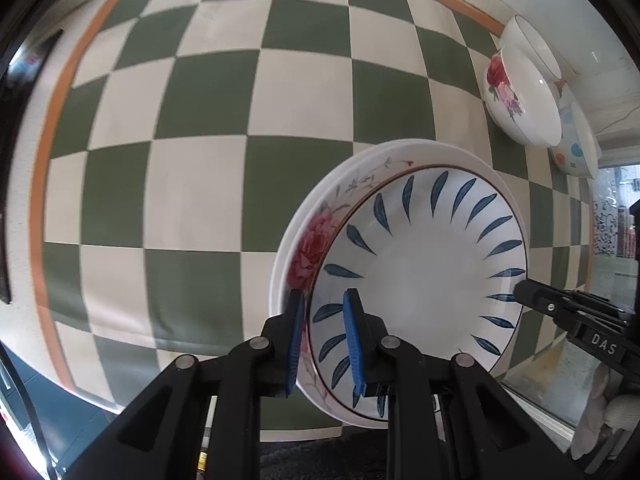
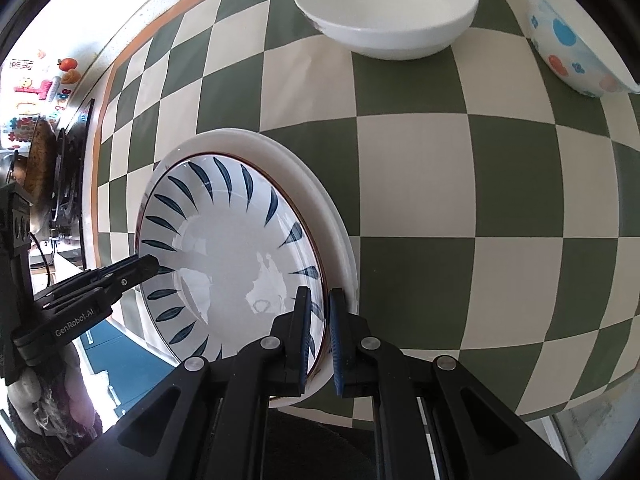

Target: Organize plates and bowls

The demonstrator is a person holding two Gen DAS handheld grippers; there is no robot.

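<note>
While both grippers meet at the same stack, the blue-leaf plate [image 1: 420, 280] sits on top of a rose-patterned plate [image 1: 312, 252], which lies on a plain white plate [image 2: 320, 192], all at the near edge of the checkered tablecloth [image 1: 200, 120]. The left gripper [image 1: 322, 340] straddles the stack's rim on its side: one blue pad lies inside the blue-leaf plate, the other outside the rims. Its jaws are narrowed around the rims, but I cannot tell whether they actually clamp. The right gripper [image 2: 320, 332] takes the opposite side of the rim, its jaws drawn closer, one inside the blue-leaf plate and one outside against the white plate's edge; a firm grip cannot be confirmed. Toward the far edge stand a rose bowl [image 1: 520, 96], a white bowl [image 1: 532, 46] and a dotted bowl [image 2: 572, 36], well apart from the stack.
</note>
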